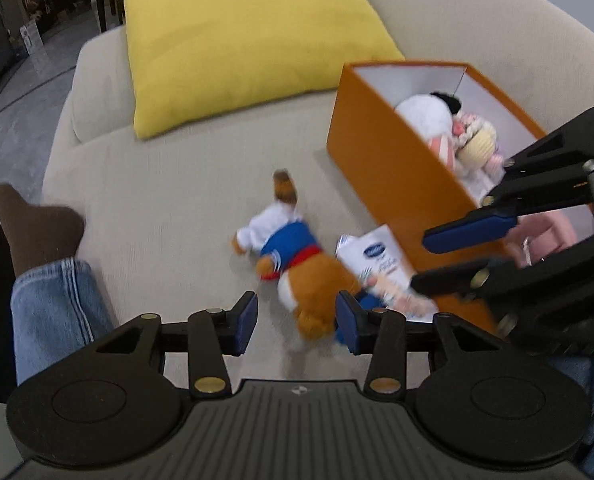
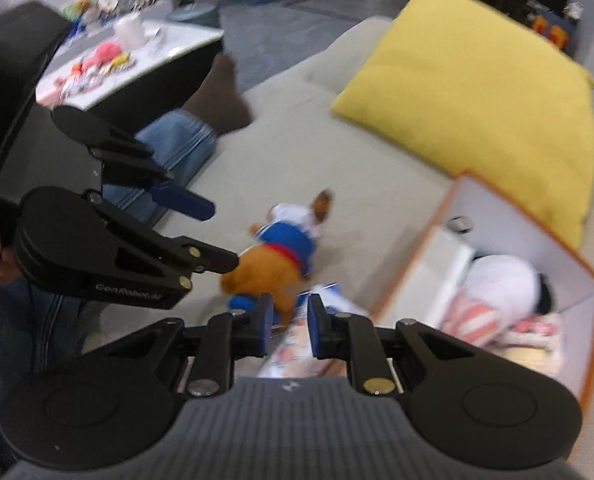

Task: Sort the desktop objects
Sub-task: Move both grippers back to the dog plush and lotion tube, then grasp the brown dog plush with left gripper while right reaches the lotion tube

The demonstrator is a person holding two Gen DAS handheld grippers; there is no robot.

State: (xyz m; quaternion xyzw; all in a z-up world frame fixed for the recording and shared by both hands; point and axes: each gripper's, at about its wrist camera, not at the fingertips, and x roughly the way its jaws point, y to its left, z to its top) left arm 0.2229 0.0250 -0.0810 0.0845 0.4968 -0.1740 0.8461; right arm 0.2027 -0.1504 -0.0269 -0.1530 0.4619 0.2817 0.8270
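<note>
The left gripper (image 1: 296, 322), its jaws spread wide and holding nothing, is hovering nearest the plush dog (image 1: 293, 256), which is lying lengthwise straight ahead between them, while the right gripper (image 2: 290, 326), jaws narrower but parted, is waiting above the white packet (image 2: 297, 344) beside the orange box (image 1: 393, 172).

open cushion left of plush dog (image 1: 293, 256), orange box (image 1: 393, 176) blocking right

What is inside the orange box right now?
The orange box holds a white-and-black plush and a pink-striped soft toy. Whatever lies under them is covered.
</note>
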